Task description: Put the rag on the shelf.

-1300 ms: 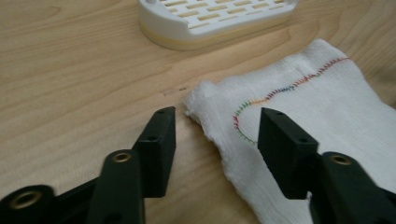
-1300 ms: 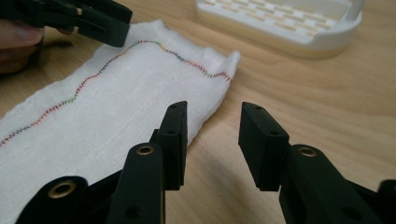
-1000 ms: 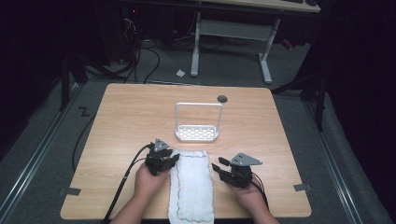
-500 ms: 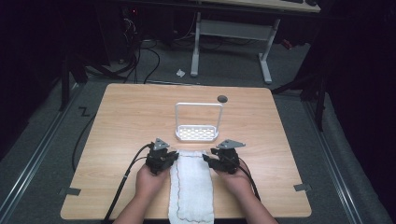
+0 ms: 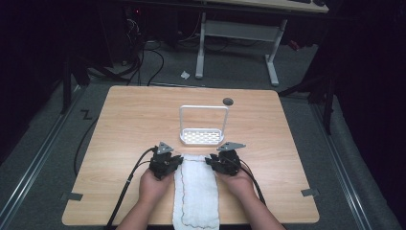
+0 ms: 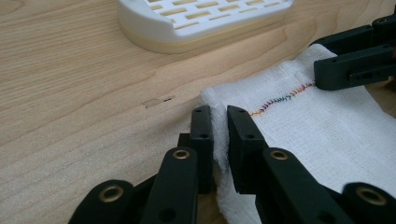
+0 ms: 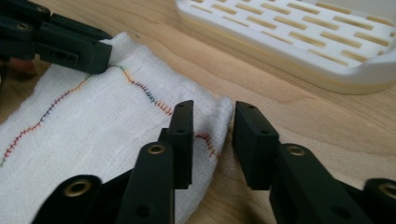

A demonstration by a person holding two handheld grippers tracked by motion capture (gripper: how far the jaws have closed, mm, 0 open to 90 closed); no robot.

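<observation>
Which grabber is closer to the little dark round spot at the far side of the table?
Right. The right gripper sits at the cloth's far right corner, almost straight below the spot; the left gripper is further off to the left.

A white slotted rack (image 5: 202,136) with a tall wire handle stands on the wooden table (image 5: 124,124), near its middle. A small dark disc (image 5: 228,101) lies behind it. Beyond the table, cables (image 5: 143,57) trail over grey floor beside desk legs (image 5: 273,62).
</observation>
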